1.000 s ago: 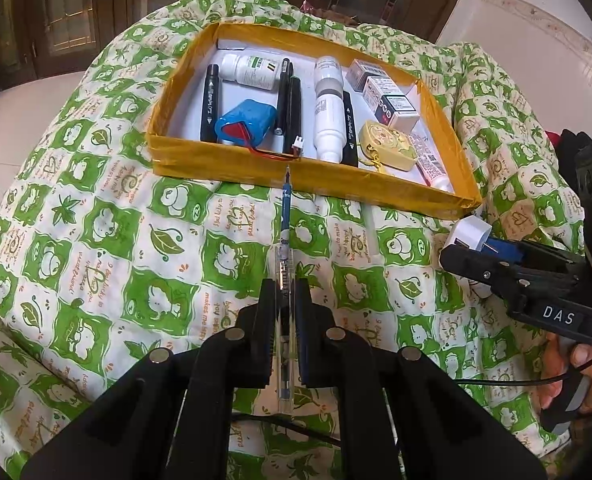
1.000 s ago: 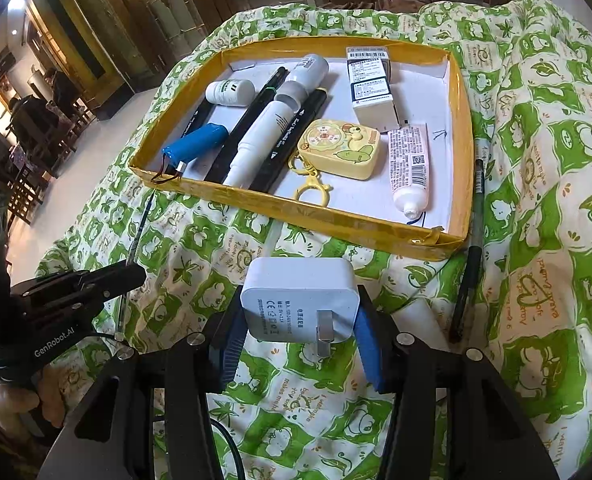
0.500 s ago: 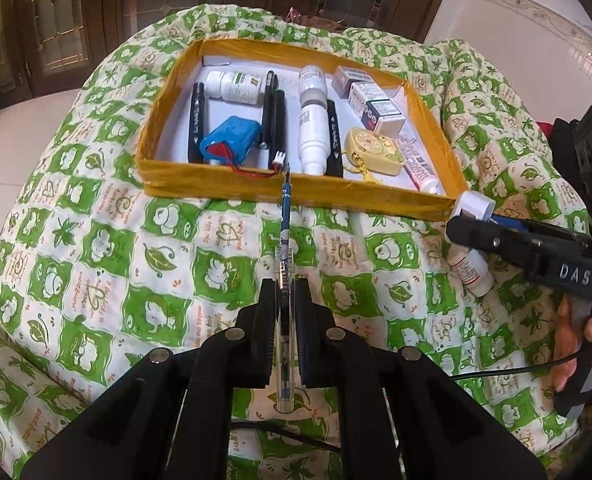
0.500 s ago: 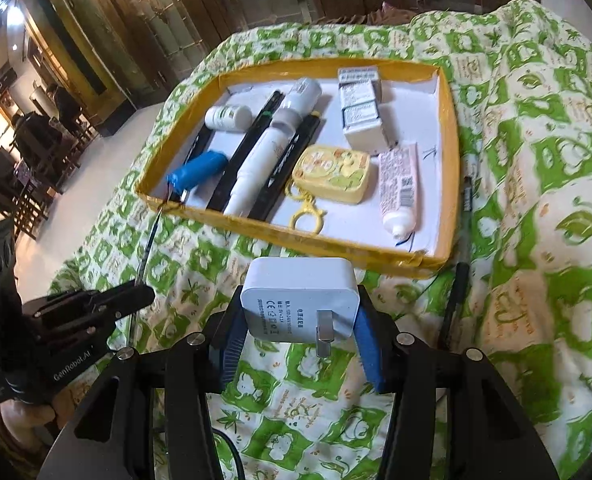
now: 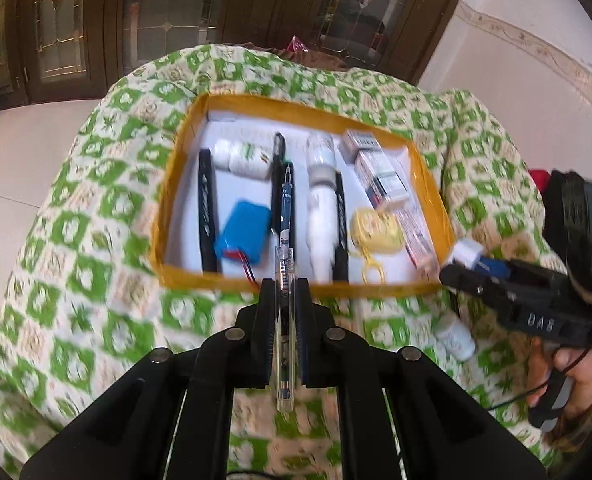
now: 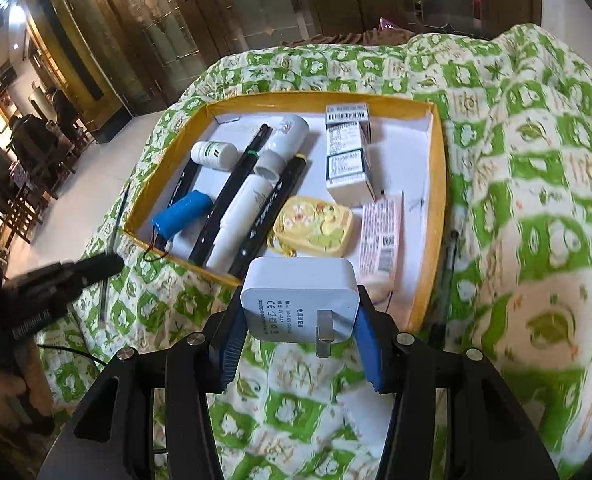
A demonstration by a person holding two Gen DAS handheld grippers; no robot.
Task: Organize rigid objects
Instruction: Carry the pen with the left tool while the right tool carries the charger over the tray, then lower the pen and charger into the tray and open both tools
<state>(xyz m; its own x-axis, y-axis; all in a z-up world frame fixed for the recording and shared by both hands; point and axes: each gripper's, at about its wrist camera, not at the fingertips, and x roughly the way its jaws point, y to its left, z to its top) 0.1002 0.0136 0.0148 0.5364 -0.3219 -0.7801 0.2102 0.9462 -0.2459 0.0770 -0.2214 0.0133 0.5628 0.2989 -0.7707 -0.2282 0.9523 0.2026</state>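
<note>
My left gripper (image 5: 283, 292) is shut on a clear blue pen (image 5: 285, 216), held above the quilt with its tip over the near side of the yellow tray (image 5: 308, 289). My right gripper (image 6: 300, 304) is shut on a white charger plug (image 6: 300, 300), held near the tray's near right corner (image 6: 420, 312). The tray holds black markers (image 6: 235, 196), a blue battery pack (image 5: 243, 236), white bottles (image 5: 320, 200), small boxes (image 6: 346, 160), a yellow keychain case (image 6: 314, 226) and a tube (image 6: 380, 232). The right gripper also shows in the left wrist view (image 5: 462, 276).
A green-and-white patterned quilt (image 6: 536, 200) covers the surface. A small white bottle (image 5: 454, 338) lies on the quilt right of the tray. A dark pen (image 6: 446, 276) lies along the tray's right side. The left gripper shows in the right wrist view (image 6: 95, 266). Wooden doors stand behind.
Both grippers have risen and moved back from the tray with their objects. The pen tip now overlaps the tray interior in the left view. The views are motion-blurred.
</note>
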